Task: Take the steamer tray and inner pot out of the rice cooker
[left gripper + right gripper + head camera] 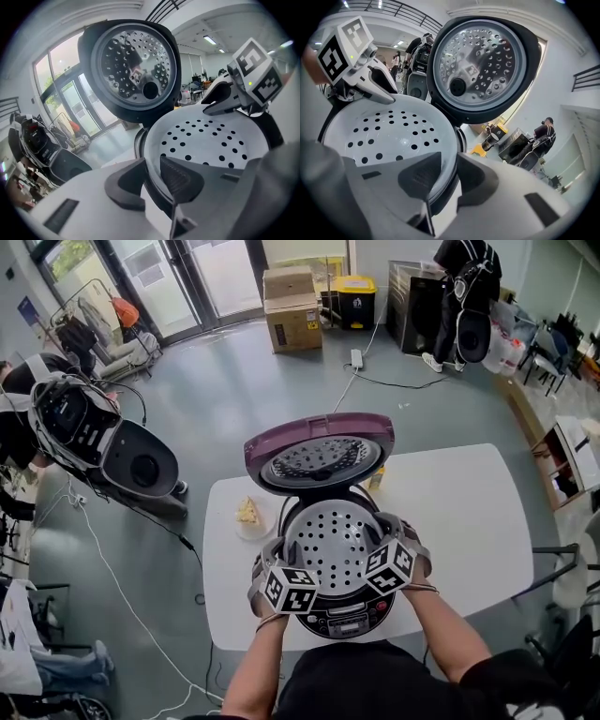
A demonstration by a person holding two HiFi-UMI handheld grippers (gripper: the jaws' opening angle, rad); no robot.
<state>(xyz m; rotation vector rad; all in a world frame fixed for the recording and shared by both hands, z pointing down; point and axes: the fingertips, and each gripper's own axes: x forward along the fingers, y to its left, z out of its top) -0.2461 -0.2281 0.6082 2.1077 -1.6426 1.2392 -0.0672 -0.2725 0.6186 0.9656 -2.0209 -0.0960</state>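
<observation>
Reaching forward and down with both forearms, you held a gripper at each side of the open rice cooker (349, 620), which stood at the near edge of the white tabletop (469, 512). Your left gripper (278, 551) sloped downward onto the near-left rim of the steamer tray (336, 540). Your right gripper (386, 526) sloped down the same way onto the tray's right rim. The two marker cubes faced up toward your head, and your wrists angled inward so the grippers pointed at each other across the tray.

In the left gripper view, its fingers (176, 180) stood narrow astride the tray's rim, one inside the perforated white bowl and the other outside the dark ring around it, clamping the rim between them. In the right gripper view, its fingers (419, 178) mirrored that hold, the inner pad against the tray's inside wall and the outer one beyond the ring. You could not tell from either view whether the dark ring was also pinched.

The tray sat seated in the cooker's mouth, level with its top, and hid the inner pot. The purple lid (319, 451) stood raised behind it, its holed inner plate facing you. A small plate (248, 514) of food lay just left of the cooker.
</observation>
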